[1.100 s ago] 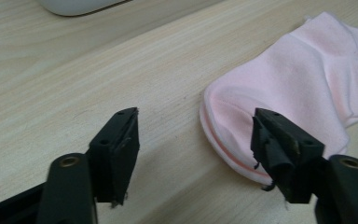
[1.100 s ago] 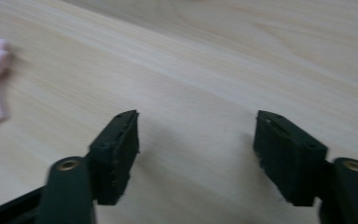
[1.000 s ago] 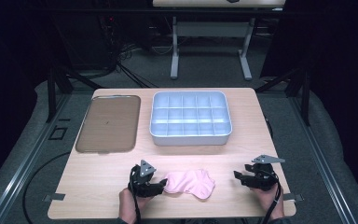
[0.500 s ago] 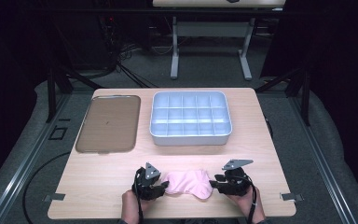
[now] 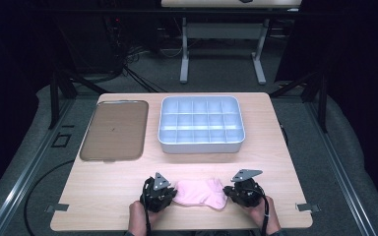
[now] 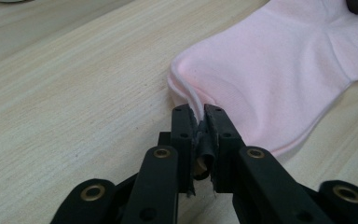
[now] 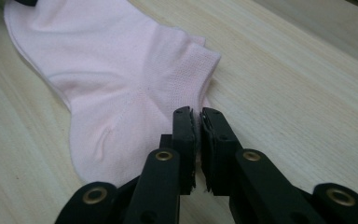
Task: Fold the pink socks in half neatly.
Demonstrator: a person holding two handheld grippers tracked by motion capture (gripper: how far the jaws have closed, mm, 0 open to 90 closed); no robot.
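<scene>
High view: left gripper (image 5: 170, 192) and right gripper (image 5: 232, 191), jaws just closed, each clamp one end of pink sock (image 5: 199, 193); lift likely next.

Soft pink knit-cloth sock (image 5: 199, 193) lies on a matt, pale wood-grain table (image 5: 275, 147), near a smooth plastic-looking divided tray (image 5: 201, 145).

The high view looks forward and down from above the near edge of the table (image 5: 103, 201), taking in its whole top from a distance. Each gripper view sits low and close over the wood, looking along its own jaws. All three share the sock (image 5: 199, 192) (image 6: 279, 79) (image 7: 121, 79).
</scene>
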